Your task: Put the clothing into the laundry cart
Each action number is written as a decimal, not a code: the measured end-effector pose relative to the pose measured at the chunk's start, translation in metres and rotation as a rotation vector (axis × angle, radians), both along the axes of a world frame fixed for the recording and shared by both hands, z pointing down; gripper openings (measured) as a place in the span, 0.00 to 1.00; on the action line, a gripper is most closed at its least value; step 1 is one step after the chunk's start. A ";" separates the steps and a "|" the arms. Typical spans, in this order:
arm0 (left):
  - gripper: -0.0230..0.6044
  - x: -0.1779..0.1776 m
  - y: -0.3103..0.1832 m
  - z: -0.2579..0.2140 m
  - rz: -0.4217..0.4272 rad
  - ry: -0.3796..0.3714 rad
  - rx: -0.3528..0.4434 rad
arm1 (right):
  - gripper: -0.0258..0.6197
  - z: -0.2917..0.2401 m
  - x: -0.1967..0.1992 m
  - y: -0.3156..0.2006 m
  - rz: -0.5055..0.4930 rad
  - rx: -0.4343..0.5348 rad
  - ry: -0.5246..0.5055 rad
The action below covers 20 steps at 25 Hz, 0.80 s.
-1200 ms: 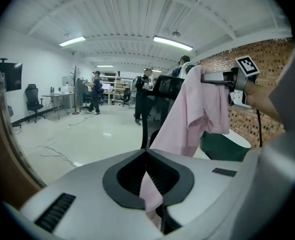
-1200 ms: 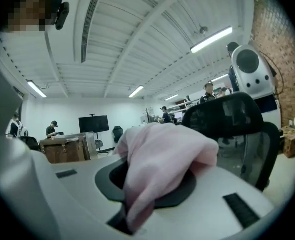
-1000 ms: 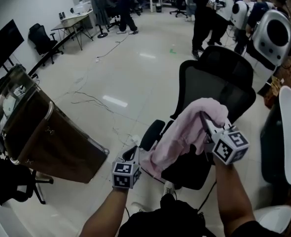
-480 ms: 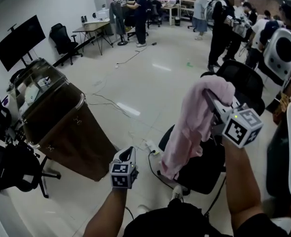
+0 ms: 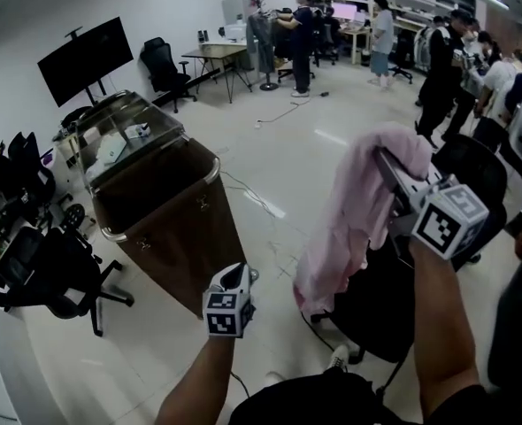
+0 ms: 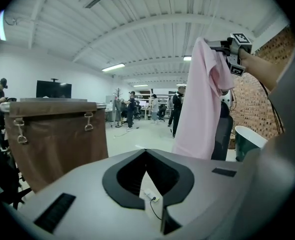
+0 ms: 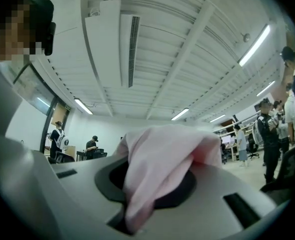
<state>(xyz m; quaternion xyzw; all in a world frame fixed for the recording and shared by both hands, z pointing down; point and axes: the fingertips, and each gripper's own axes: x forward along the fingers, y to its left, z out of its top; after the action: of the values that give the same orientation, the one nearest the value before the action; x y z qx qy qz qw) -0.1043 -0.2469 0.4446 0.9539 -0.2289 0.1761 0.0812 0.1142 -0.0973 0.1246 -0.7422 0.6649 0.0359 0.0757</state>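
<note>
Head view looks steeply down over a pale tiled floor (image 5: 279,149), with both forearms reaching forward. The right tool (image 5: 387,162) is raised high at the picture's right, and its jaws are clamped on a pink garment (image 5: 349,220). The cloth is bunched over the jaw tips and hangs down in a long fold, clear of the floor. Right gripper view confirms the grip: pink fabric fills the space between the jaws and spills over their front. Just behind the hanging garment stands a black mesh office chair (image 5: 473,162). The laundry cart (image 5: 181,237) stands to the left of the garment and well apart from it. It is a tall brown fabric bin with a metal rim, and some pale items show at its far end. The garment is not in the cart. The left tool (image 5: 234,274) sits low in the middle, near the cart's closest corner. Left gripper view shows its jaw tips meeting with nothing between them, only the floor and a cable visible through the slit behind the tips. That view also shows the cart's brown side at left and the pink garment hanging at right. A dark screen on a stand (image 5: 84,56) is by the far wall, another black chair (image 5: 57,273) stands left of the cart, and several people stand at desks in the background.
</note>
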 end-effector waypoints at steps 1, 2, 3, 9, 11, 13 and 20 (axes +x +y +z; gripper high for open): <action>0.04 -0.010 -0.006 -0.004 -0.015 0.004 0.004 | 0.17 0.000 -0.008 -0.009 -0.017 0.000 -0.001; 0.04 -0.020 -0.013 -0.007 -0.031 0.007 0.007 | 0.17 0.001 -0.016 -0.019 -0.032 -0.001 -0.002; 0.04 -0.031 -0.020 -0.011 -0.047 0.010 0.010 | 0.17 0.001 -0.023 -0.028 -0.047 -0.002 -0.004; 0.04 -0.086 -0.056 -0.033 -0.127 0.022 0.047 | 0.17 0.006 -0.067 -0.087 -0.122 0.000 -0.038; 0.04 -0.103 -0.065 -0.041 -0.149 0.025 0.057 | 0.17 0.002 -0.083 -0.106 -0.150 0.007 -0.043; 0.04 -0.119 -0.074 -0.046 -0.177 0.024 0.063 | 0.17 -0.005 -0.100 -0.123 -0.182 0.020 -0.042; 0.04 -0.159 -0.112 -0.078 -0.287 0.056 0.097 | 0.17 -0.039 -0.154 -0.183 -0.304 0.079 -0.041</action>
<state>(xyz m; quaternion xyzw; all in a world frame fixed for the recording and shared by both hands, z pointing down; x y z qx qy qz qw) -0.2635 -0.3589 0.3669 0.9188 -0.3687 0.1248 0.0659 -0.0400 -0.2800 0.0861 -0.6301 0.7660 0.0347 0.1230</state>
